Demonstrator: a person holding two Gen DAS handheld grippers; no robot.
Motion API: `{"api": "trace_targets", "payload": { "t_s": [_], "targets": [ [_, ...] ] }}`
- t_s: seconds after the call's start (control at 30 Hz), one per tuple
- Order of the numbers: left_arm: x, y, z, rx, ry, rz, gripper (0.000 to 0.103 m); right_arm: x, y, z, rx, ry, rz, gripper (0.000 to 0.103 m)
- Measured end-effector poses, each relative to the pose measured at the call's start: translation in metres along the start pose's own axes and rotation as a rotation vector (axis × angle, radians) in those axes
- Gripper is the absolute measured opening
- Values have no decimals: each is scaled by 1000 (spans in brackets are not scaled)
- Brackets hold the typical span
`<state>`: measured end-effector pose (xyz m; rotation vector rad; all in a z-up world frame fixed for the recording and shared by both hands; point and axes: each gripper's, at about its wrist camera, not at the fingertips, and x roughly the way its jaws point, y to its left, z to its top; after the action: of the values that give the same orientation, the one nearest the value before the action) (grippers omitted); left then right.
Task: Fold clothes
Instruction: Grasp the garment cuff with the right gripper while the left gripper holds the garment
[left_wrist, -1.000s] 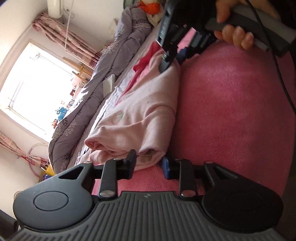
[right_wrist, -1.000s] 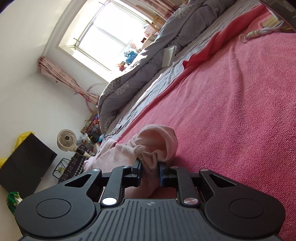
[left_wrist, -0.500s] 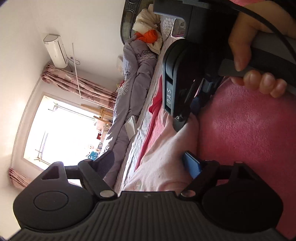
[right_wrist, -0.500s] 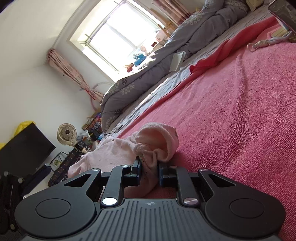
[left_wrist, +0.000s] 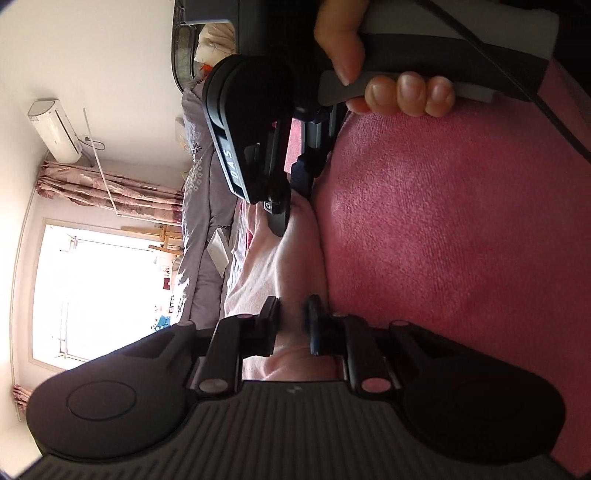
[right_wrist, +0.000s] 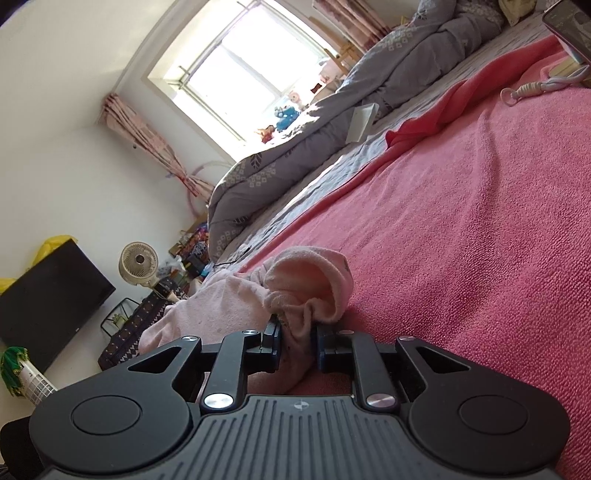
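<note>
A pale pink garment (left_wrist: 280, 266) lies on the pink bed cover (left_wrist: 443, 240). My left gripper (left_wrist: 293, 321) is shut on one end of it, cloth bunched between the fingers. My right gripper (right_wrist: 297, 339) is shut on the other end, where the pink garment (right_wrist: 306, 284) puffs up just past the fingertips. In the left wrist view the right gripper (left_wrist: 291, 206) shows close ahead, held by a hand, pinching the far end of the same stretched cloth.
A grey quilt (right_wrist: 332, 147) lies along the far side of the bed by the window (right_wrist: 240, 70). A cord and phone (right_wrist: 546, 79) lie at the far right. A fan (right_wrist: 138, 262) and a dark screen (right_wrist: 51, 306) stand beyond the bed's left end.
My left gripper has closed on the garment's near end and moved closer to the right gripper. The right gripper has kept its hold and barely shifted.
</note>
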<state>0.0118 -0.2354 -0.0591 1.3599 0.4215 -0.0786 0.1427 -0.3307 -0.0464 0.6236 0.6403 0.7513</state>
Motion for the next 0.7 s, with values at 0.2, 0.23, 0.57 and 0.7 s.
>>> {"api": "trace_targets", "payload": {
  "t_s": [0.2, 0.23, 0.57, 0.7],
  "targets": [
    [-17, 12, -18, -193, 65, -74, 17, 0, 0, 0, -4, -4, 4, 18],
    [-19, 14, -22, -220, 75, -81, 18, 0, 0, 0, -5, -6, 4, 18],
    [-39, 28, -38, -293, 176, -15, 43, 0, 0, -1, -9, -16, -6, 17],
    [-53, 31, -6, -291, 56, 6, 78, 0, -1, -1, -8, -16, 2, 17]
  ]
}}
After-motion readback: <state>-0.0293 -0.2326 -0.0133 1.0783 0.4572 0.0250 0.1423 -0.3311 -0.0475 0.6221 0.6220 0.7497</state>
